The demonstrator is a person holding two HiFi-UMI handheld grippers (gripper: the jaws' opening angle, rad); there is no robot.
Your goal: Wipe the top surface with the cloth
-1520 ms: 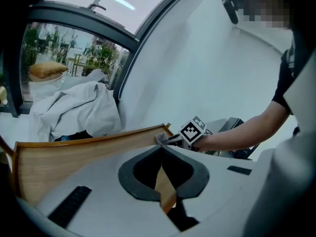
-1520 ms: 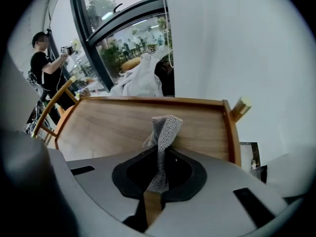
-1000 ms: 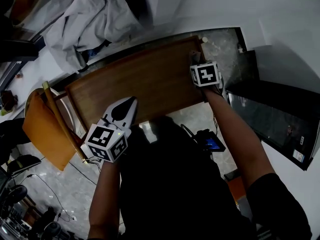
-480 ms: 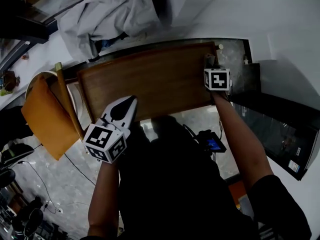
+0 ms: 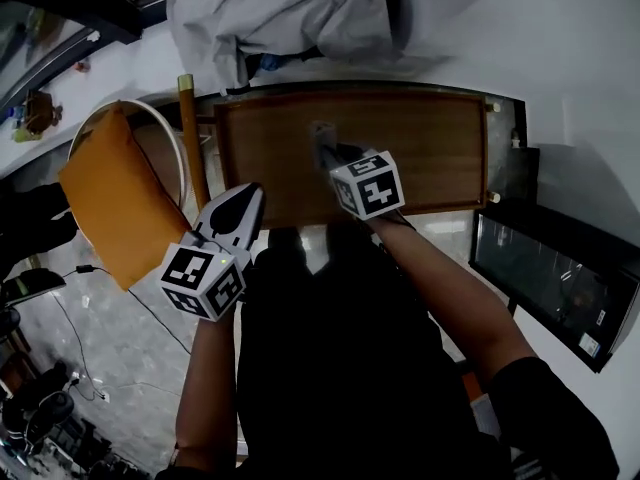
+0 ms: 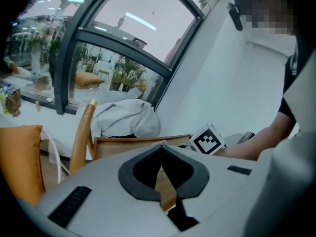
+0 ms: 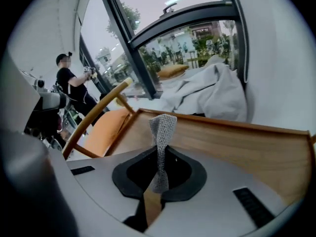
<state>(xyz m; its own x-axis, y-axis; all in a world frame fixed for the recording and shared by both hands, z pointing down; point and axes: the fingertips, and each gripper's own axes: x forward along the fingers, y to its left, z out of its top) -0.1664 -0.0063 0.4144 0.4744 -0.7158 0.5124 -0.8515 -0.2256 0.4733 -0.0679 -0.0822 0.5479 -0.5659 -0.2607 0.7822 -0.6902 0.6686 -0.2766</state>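
Observation:
The wooden table top [image 5: 420, 153] runs across the head view. My right gripper [image 5: 325, 146] is over its middle, shut on a strip of grey knitted cloth [image 5: 321, 133] whose free end rests on the wood. In the right gripper view the cloth [image 7: 163, 127] sticks up from between the closed jaws of that gripper [image 7: 161, 149], over the wooden top [image 7: 232, 142]. My left gripper [image 5: 246, 194] hovers at the table's near left edge, shut and holding nothing. In the left gripper view this gripper [image 6: 162, 143] points toward the table [image 6: 133, 143] and the right gripper's marker cube [image 6: 207, 139].
A wooden chair [image 5: 187, 133] with an orange cushion [image 5: 110, 208] stands at the table's left end. A heap of pale grey fabric [image 5: 290, 13] lies on the sill behind the table. A dark glass panel [image 5: 550, 268] lies to the right. Another person [image 7: 69, 85] stands far off.
My right gripper has slid the cloth leftward from the table's right end to its middle. The left gripper has stayed near the front left edge.

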